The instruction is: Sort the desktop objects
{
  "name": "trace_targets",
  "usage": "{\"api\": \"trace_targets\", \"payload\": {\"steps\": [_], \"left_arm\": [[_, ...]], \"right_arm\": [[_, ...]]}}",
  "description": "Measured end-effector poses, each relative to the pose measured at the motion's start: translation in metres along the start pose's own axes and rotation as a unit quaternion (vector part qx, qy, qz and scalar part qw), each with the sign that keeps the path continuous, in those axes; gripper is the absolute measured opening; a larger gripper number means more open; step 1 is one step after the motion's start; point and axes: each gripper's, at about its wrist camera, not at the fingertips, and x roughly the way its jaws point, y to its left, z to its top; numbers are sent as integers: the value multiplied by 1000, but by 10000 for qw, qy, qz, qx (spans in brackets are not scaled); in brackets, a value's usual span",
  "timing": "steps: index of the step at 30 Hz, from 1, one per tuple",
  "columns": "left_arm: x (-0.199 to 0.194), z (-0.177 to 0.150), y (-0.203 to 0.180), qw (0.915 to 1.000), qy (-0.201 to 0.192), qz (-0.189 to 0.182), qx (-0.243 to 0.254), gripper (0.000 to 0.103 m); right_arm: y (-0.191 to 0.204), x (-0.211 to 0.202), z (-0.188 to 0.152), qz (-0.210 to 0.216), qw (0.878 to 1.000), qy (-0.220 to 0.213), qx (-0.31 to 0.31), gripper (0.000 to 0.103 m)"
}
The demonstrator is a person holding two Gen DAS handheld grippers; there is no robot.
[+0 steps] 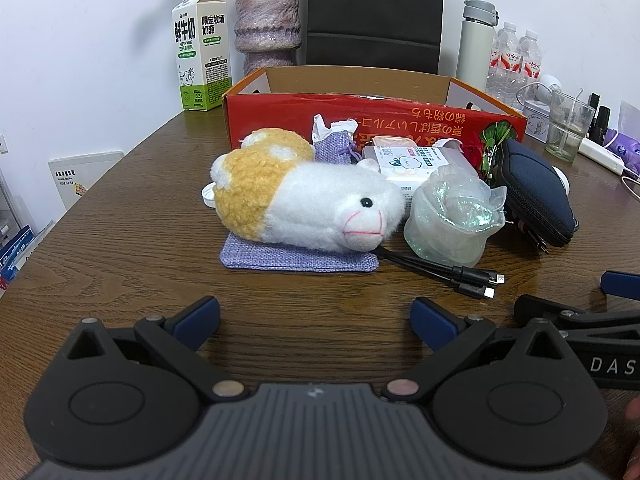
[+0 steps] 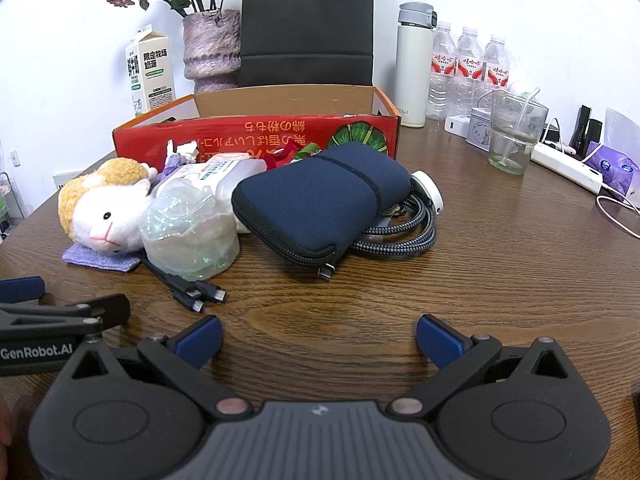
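Observation:
A pile of desk objects lies in front of a red cardboard box point(image 1: 400, 120) point(image 2: 256, 132). A white and yellow plush toy point(image 1: 304, 196) point(image 2: 100, 204) rests on a purple cloth pouch point(image 1: 296, 258) point(image 2: 100, 260). Beside it are a clear crinkled plastic cup point(image 1: 452, 220) point(image 2: 188, 232), black USB cables point(image 1: 460, 276) point(image 2: 192, 292), a navy zip case point(image 1: 536, 196) point(image 2: 320, 208), a white wipes pack point(image 1: 412, 164) and a braided cable point(image 2: 416, 232). My left gripper point(image 1: 315, 320) is open and empty, short of the plush. My right gripper point(image 2: 319, 338) is open and empty, short of the navy case.
A milk carton point(image 1: 202, 52) point(image 2: 150, 72), a vase point(image 1: 267, 24) point(image 2: 210, 48) and a black bag point(image 2: 308, 24) stand behind the box. A white flask point(image 2: 412, 68), water bottles point(image 2: 468, 68), a glass point(image 2: 516, 132), a power strip point(image 2: 568, 168) stand at the right.

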Motion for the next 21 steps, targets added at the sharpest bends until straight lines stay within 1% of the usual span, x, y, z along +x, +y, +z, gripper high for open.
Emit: {"api": "trace_targets", "payload": {"steps": [21], "left_arm": [[0, -2, 0, 10000, -1, 1, -2, 103]], "right_arm": [[0, 0, 0, -1, 10000, -1, 0, 103]]}}
